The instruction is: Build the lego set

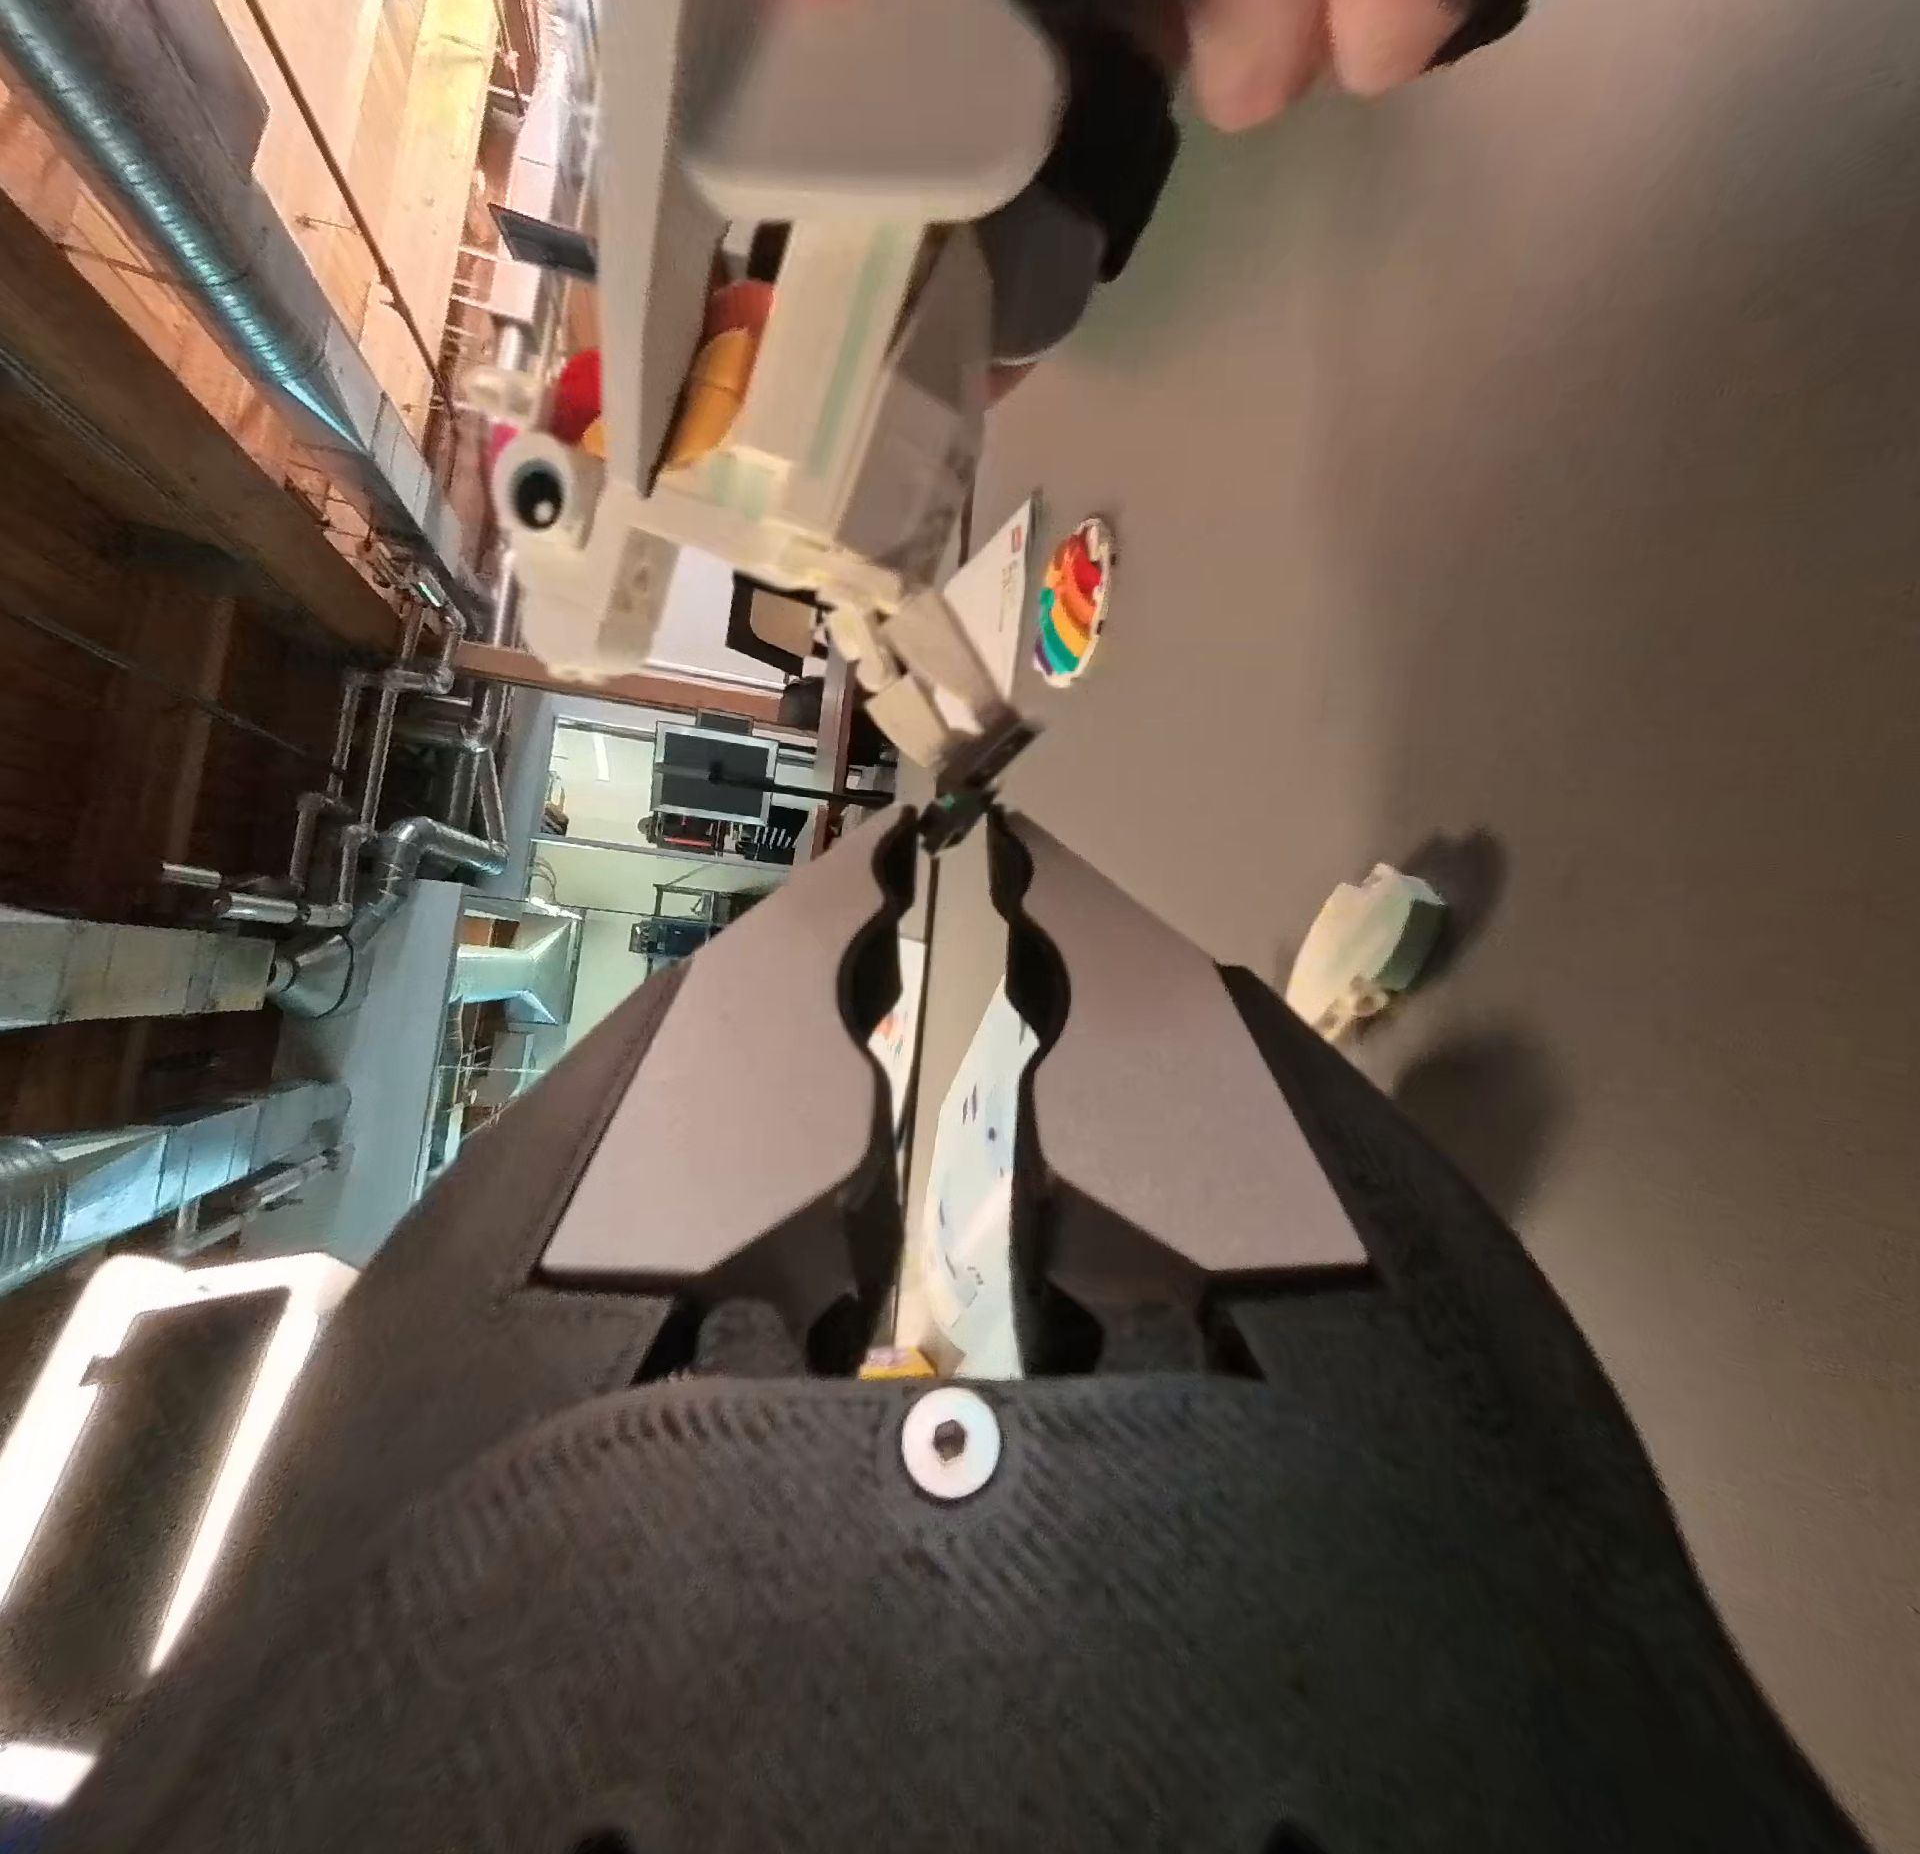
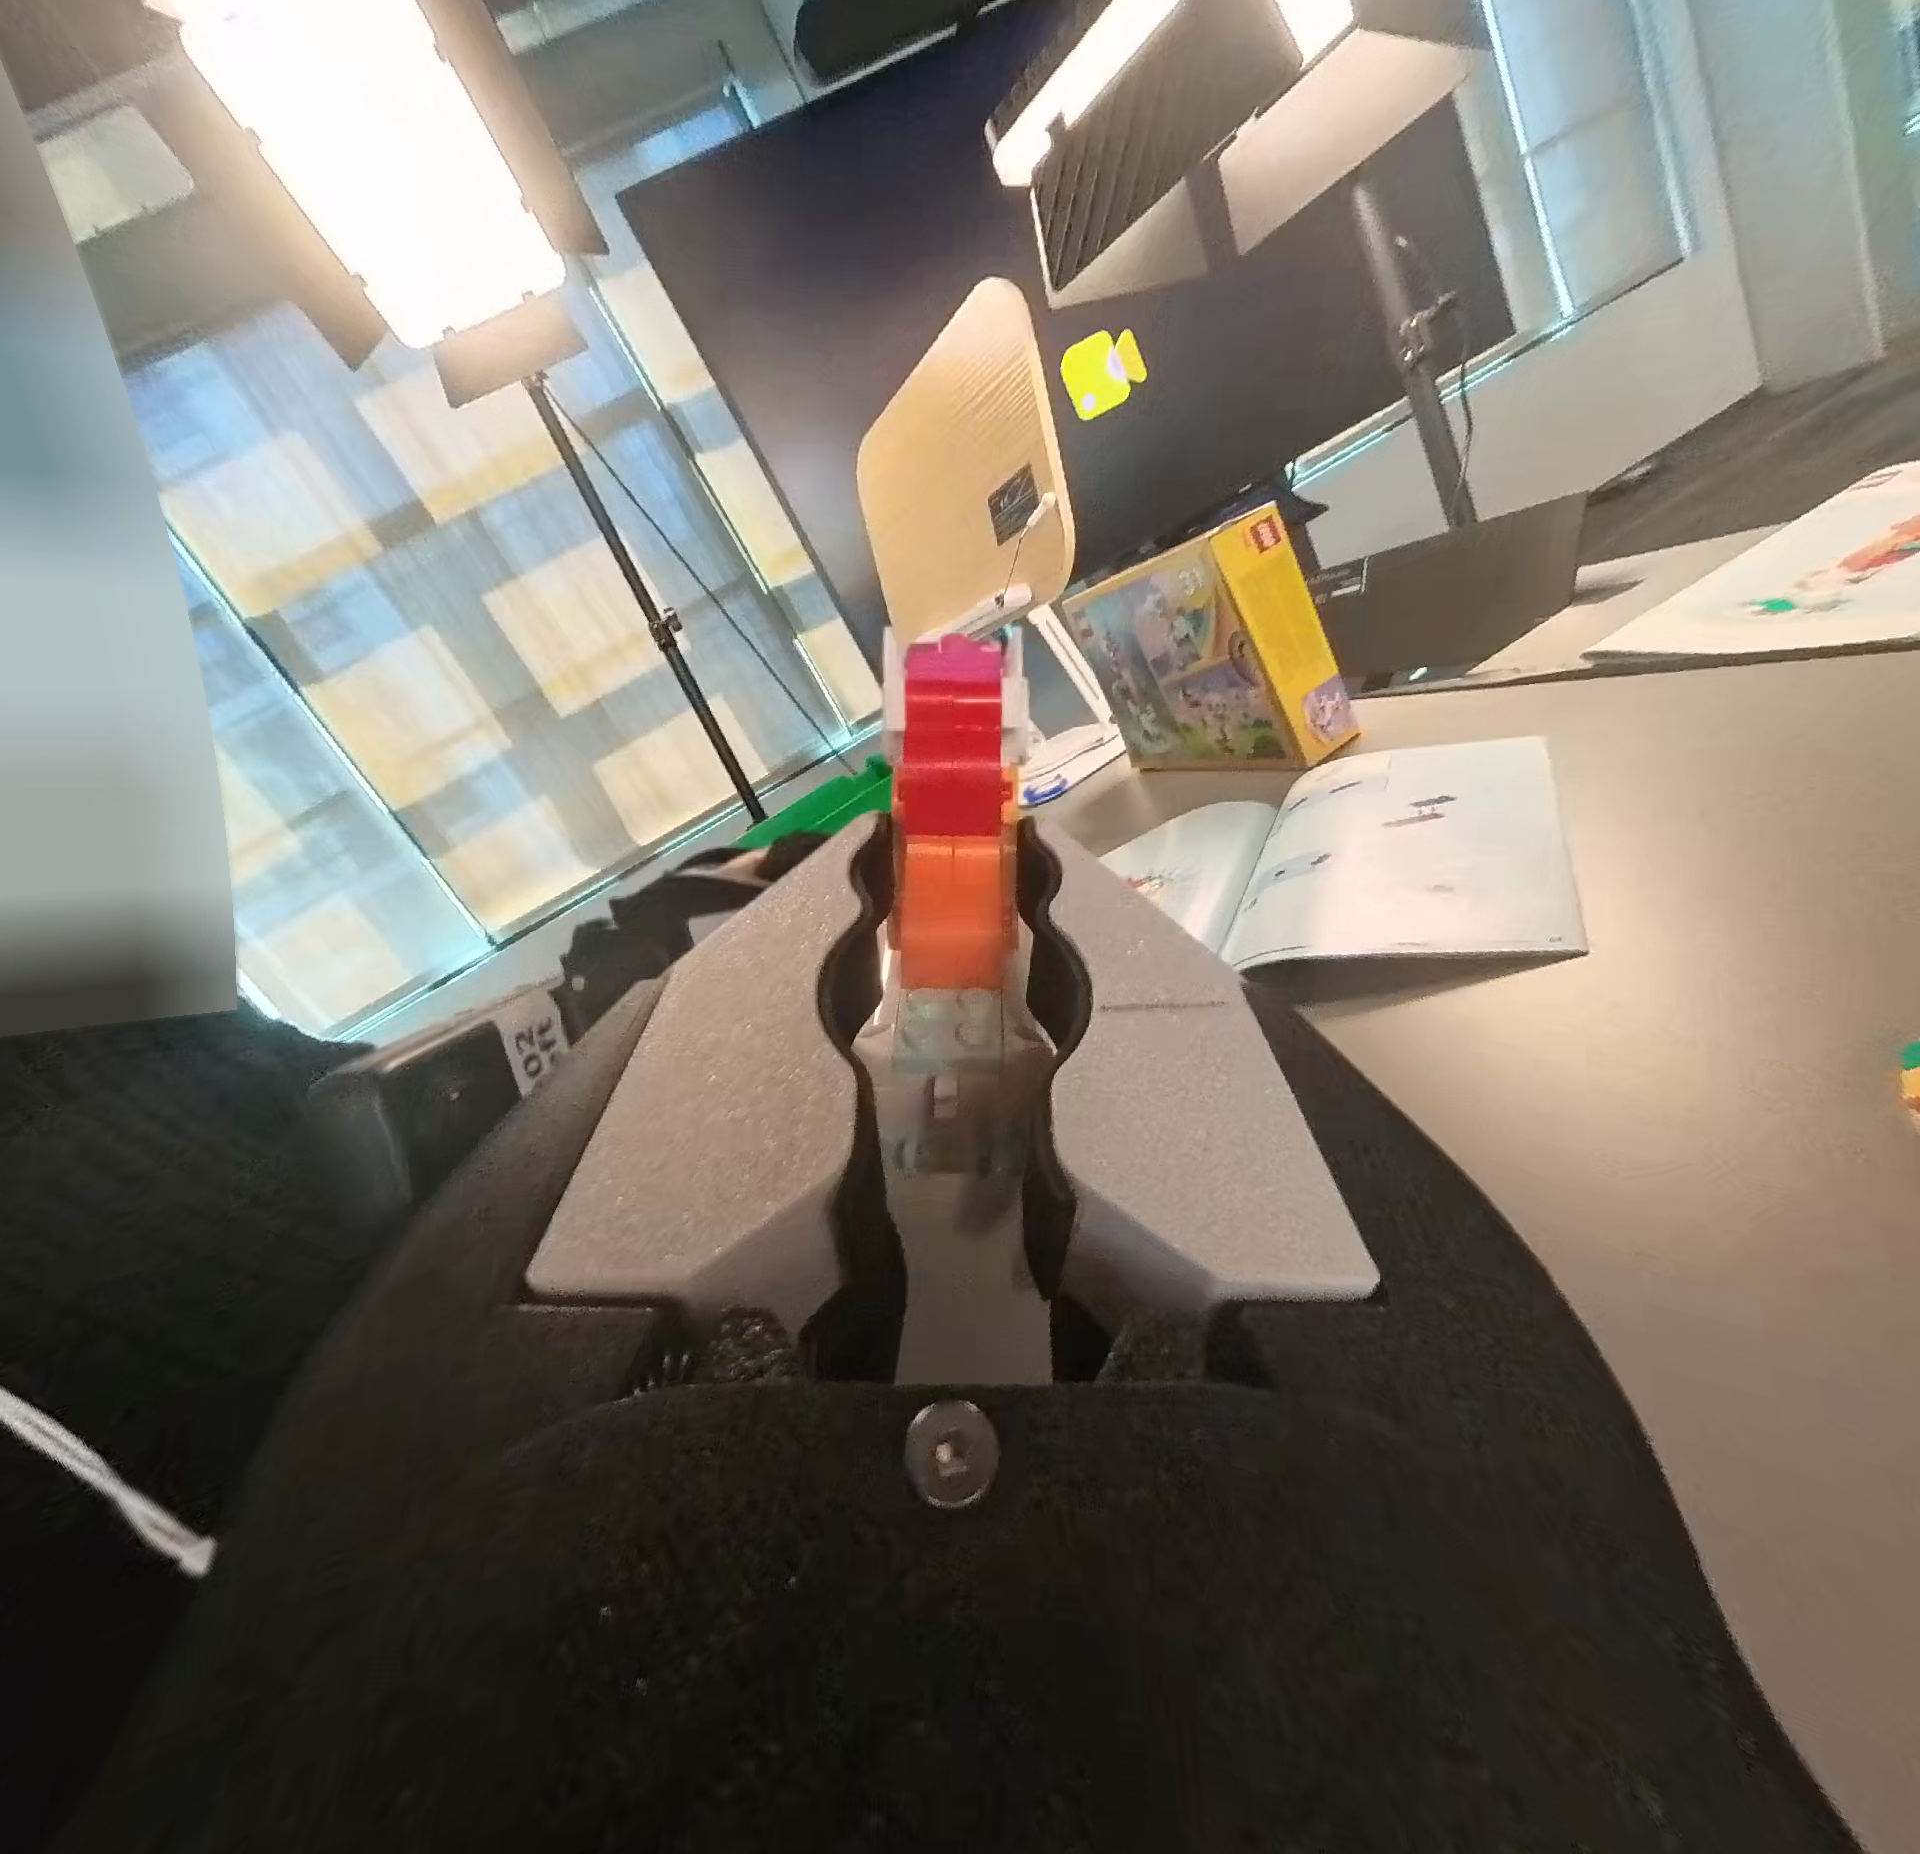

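Observation:
In the left wrist view my left gripper (image 1: 956,825) is shut on a small black piece with a green spot (image 1: 948,812). The piece is pressed against the dark end (image 1: 995,746) of a leg of the white lego animal model (image 1: 665,557). The model has a round eye and a red and orange mane. My right gripper (image 1: 831,142) holds it from above, with a person's hand (image 1: 1268,28) on that gripper. In the right wrist view my right gripper (image 2: 956,859) is shut on the model (image 2: 951,765). Pink, red and orange bricks rise between its fingers.
On the grey table (image 1: 1558,454) lie a round rainbow-coloured assembly (image 1: 1075,599) and a white and pale-green assembly (image 1: 1371,931). An open instruction booklet (image 2: 1403,848), a yellow lego box (image 2: 1216,651), a second booklet (image 2: 1766,589) and a dark laptop (image 2: 1455,578) lie farther back. About 7 cm separates my left fingertips from my right.

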Demonstrator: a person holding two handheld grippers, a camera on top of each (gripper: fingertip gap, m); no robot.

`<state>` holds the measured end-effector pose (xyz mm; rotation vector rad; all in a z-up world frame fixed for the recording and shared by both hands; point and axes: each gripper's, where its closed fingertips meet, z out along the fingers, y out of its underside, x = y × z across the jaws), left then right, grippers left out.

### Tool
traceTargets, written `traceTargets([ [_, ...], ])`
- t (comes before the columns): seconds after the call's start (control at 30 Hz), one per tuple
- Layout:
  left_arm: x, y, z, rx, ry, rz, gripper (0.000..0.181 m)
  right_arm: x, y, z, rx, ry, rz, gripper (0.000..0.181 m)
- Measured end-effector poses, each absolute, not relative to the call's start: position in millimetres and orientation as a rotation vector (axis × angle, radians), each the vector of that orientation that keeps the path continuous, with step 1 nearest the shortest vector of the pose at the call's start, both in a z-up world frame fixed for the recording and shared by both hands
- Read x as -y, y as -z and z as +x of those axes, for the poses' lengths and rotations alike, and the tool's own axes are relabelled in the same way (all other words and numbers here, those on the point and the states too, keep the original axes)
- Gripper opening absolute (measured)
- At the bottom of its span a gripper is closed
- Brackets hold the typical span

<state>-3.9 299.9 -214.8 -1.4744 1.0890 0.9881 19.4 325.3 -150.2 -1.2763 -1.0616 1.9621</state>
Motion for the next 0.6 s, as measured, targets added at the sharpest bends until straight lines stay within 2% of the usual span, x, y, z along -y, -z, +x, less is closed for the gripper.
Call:
traceTargets([
  [0.23,-301,224,6,-1.138,-0.97,-1.468,0.011,-328,150,19,1.036,-1.958,-1.273,0.022],
  [0.4,-297,236,-12,-1.009,-0.795,-1.68,0.034,-336,149,21,1.032,-1.867,-1.265,0.021],
  [0.53,-294,207,12,-0.827,-0.474,-1.617,0.059,-341,145,22,1.004,-1.775,-1.238,0.022],
  [0.6,-301,195,16,-0.738,-0.467,-1.607,0.062,-339,143,20,0.986,-1.755,-1.224,0.021],
])
